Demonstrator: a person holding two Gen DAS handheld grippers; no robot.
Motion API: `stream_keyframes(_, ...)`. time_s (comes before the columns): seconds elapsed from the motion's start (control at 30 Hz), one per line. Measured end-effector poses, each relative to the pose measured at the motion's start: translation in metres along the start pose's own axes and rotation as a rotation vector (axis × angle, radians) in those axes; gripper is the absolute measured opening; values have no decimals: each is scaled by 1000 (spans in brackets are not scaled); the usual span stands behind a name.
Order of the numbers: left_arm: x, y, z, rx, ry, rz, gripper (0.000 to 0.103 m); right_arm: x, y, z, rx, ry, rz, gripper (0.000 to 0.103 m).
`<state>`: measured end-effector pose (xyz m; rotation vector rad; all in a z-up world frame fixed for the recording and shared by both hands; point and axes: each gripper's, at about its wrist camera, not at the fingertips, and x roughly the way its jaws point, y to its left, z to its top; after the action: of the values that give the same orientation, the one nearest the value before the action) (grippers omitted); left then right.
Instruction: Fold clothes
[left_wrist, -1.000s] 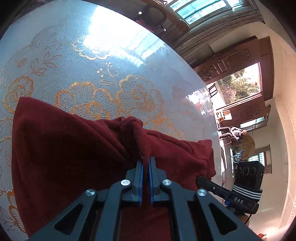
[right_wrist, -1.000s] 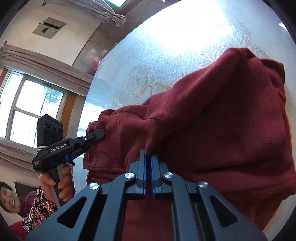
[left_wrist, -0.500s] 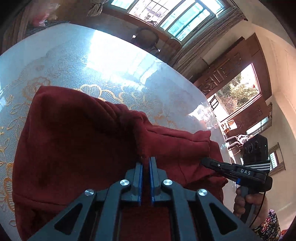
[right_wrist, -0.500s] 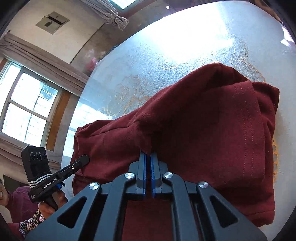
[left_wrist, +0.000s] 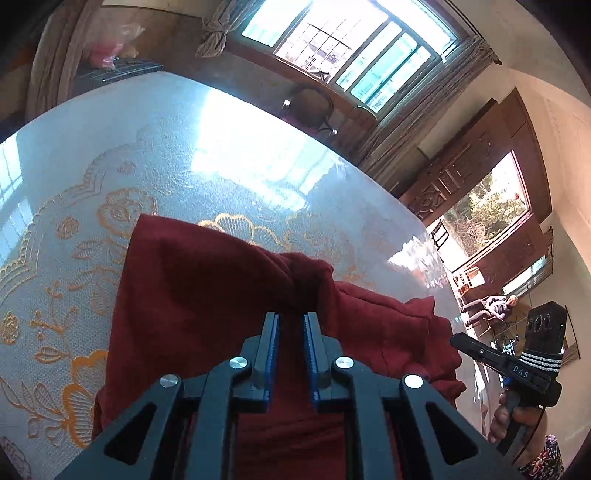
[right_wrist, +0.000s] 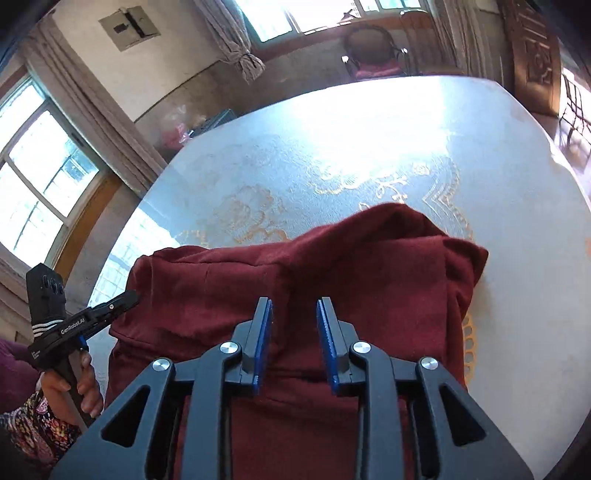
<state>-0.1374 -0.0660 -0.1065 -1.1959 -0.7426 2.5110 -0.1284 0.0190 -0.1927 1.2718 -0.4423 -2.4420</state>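
Observation:
A dark red garment lies folded in a soft heap on the round table, which has a pale cloth with gold flowers. My left gripper is open just above the garment's near fold, with a narrow gap and nothing pinched. In the right wrist view the same garment lies under my right gripper, open wider and also holding nothing. Each gripper shows in the other's view: the right one at the garment's right edge, the left one at its left edge.
Bare tablecloth stretches beyond the garment to the far rim. A chair stands past the table under the window. A carved wooden door is at the right. A hand holds the right gripper's handle.
Both grippers were shut on the red garment; now both are open and the cloth has dropped onto the table. Both views have tilted up and back, showing more of the room.

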Motion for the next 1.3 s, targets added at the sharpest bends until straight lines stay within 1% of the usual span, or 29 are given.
stream_keyframes(0.07,21,-20,13,21,4,-38,13,12,15,13,-27,-3,48,28)
stream_keyframes(0.1,32,-31,20,33,8,-58,13,24,21,17,-38,17,43,28)
stream_keyframes(0.13,47,-43,24,74,26,-50,13,37,25,20,-55,44,25,28)
stream_keyframes(0.17,62,-52,25,136,54,-3,13,50,29,22,-71,70,8,28)
stream_keyframes(0.2,79,-59,24,205,84,84,13,62,30,23,-89,95,-35,28)
stream_keyframes(0.23,89,-54,22,236,100,159,13,74,27,22,-108,120,-94,27)
stream_keyframes(0.27,98,-47,21,259,112,231,7,78,20,21,-94,113,-119,14)
stream_keyframes(0.3,98,-39,21,258,79,228,2,77,8,21,-56,84,-119,1)
stream_keyframes(0.33,97,-34,21,262,47,212,2,76,-3,21,-18,56,-120,0)
stream_keyframes(0.4,98,-32,22,256,41,190,2,73,-2,19,-15,45,-109,0)
stream_keyframes(0.53,86,-24,27,190,36,108,2,66,13,13,-46,47,-82,0)
stream_keyframes(0.57,79,-21,32,144,4,97,2,65,17,11,-53,48,-75,1)
stream_keyframes(0.6,66,-15,34,97,-49,109,8,63,21,10,-61,48,-68,4)
stream_keyframes(0.63,52,-7,34,53,-99,107,10,61,25,8,-69,49,-61,5)
stream_keyframes(0.67,42,2,34,5,-130,86,11,59,29,7,-76,49,-54,9)
stream_keyframes(0.7,39,6,32,-11,-121,82,11,58,33,5,-84,50,-47,15)
stream_keyframes(0.77,33,13,26,-28,-89,80,11,54,40,2,-99,51,-33,21)
stream_keyframes(0.83,40,14,15,6,-22,81,11,56,49,-3,-126,67,-28,21)
stream_keyframes(0.87,45,13,10,30,12,97,12,63,52,-10,-145,89,-42,21)
stream_keyframes(0.93,48,15,-4,92,33,148,9,76,52,-23,-164,133,-78,21)
stream_keyframes(1.0,41,15,-10,129,22,167,9,72,51,-29,-162,114,-89,20)
stream_keyframes(1.07,34,16,-10,125,22,146,11,67,53,-24,-135,132,-106,21)
stream_keyframes(1.1,33,16,-7,120,16,138,11,65,56,-20,-131,130,-86,21)
stream_keyframes(1.13,32,16,-4,115,8,130,12,63,61,-17,-133,120,-48,21)
stream_keyframes(1.17,31,16,-1,110,1,123,12,66,71,-8,-144,114,-25,21)
stream_keyframes(1.23,35,17,10,84,-20,120,12,80,103,11,-201,106,-19,23)
stream_keyframes(1.27,38,19,15,70,-25,119,13,87,118,21,-239,107,-16,26)
stream_keyframes(1.3,44,21,17,66,-19,116,13,97,134,30,-282,124,-17,27)
